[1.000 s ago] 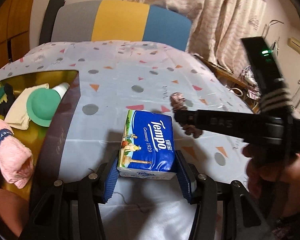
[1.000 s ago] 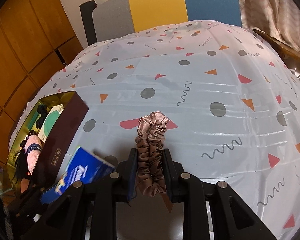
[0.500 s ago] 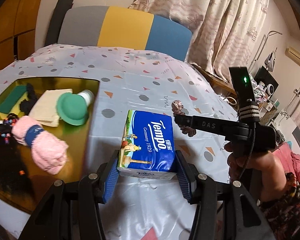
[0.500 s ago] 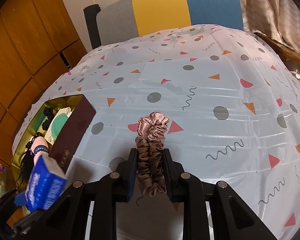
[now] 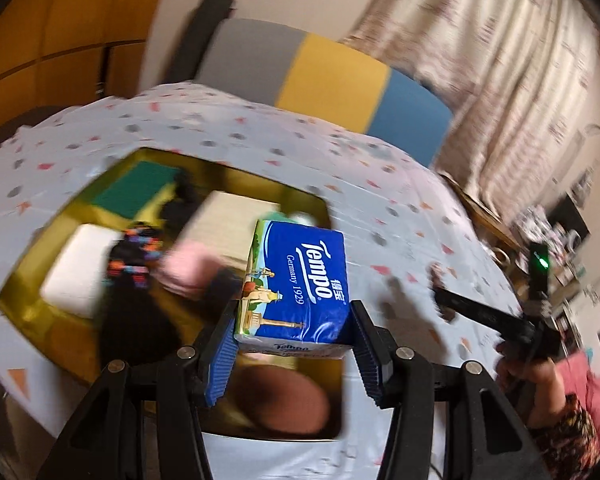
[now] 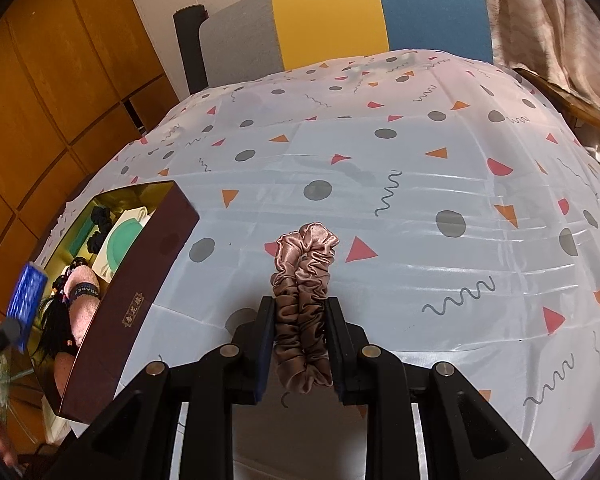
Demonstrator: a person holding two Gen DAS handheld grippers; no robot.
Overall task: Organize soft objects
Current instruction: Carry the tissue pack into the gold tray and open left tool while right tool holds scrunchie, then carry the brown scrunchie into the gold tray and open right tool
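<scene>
My left gripper is shut on a blue Tempo tissue pack and holds it in the air above the gold-lined box. The box holds a pink towel roll, a black wig, a white block, a green sponge and a cream cloth. My right gripper is shut on a brown satin scrunchie above the patterned tablecloth. The tissue pack shows at the far left of the right wrist view, over the box.
A grey, yellow and blue chair back stands behind the table. Wooden cabinets are on the left. Curtains hang at the right. The right gripper and the hand holding it show at the right of the left wrist view.
My left gripper has carried the tissue pack left, from over the tablecloth to above the box. My right gripper has stayed shut on the scrunchie, nearly still.
</scene>
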